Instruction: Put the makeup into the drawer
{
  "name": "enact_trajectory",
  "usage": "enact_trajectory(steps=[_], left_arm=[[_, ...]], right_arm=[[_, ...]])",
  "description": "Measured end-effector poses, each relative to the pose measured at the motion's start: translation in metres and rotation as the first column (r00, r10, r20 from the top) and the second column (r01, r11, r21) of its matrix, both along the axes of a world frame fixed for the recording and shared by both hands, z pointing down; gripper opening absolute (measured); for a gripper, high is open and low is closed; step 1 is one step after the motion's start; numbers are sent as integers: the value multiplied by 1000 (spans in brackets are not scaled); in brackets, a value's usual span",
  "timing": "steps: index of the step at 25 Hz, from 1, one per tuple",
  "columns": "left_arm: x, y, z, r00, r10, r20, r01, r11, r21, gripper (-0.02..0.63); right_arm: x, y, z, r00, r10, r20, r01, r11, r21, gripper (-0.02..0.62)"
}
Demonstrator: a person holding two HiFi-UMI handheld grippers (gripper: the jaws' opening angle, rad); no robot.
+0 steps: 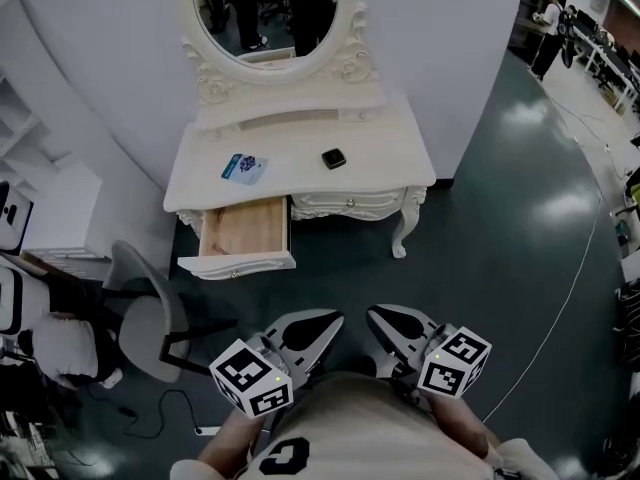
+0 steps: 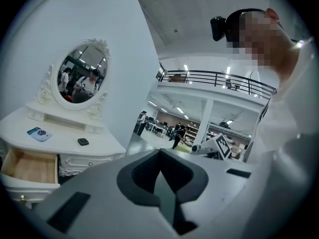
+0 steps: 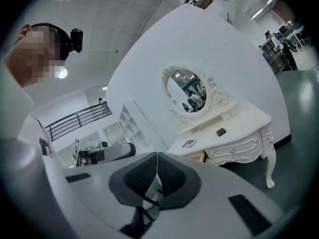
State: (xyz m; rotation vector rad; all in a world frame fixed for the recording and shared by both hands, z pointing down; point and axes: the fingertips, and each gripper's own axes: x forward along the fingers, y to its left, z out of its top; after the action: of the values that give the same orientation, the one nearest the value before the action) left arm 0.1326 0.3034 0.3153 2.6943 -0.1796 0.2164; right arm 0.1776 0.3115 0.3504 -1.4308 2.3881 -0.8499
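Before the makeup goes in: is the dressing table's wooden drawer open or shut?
Open. The drawer is pulled well out from the dressing table, and its bare wooden bottom shows from above with nothing visible inside.

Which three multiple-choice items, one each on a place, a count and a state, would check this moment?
1. Where does the black case lie?
A. on the dressing table, right of the blue packet
B. inside the left drawer
C. in the right gripper

2. How many drawers stand pulled out?
A. none
B. one
C. two

3. How do the right gripper's jaws stand?
A. wide apart
B. shut on the black case
C. shut, nothing between

Answers:
1 A: the head view shows it on the tabletop.
2 B: only the left drawer is out.
3 C: the right gripper view shows the pads meeting with nothing between them.
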Motion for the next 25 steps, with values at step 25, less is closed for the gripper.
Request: enact_trajectory(steps=[25], left_arm=[[59, -26, 6, 1000, 9, 28, -10, 1000, 27, 52]], right_arm=[[66, -11, 20, 1000, 28, -4, -28, 998, -51, 28]])
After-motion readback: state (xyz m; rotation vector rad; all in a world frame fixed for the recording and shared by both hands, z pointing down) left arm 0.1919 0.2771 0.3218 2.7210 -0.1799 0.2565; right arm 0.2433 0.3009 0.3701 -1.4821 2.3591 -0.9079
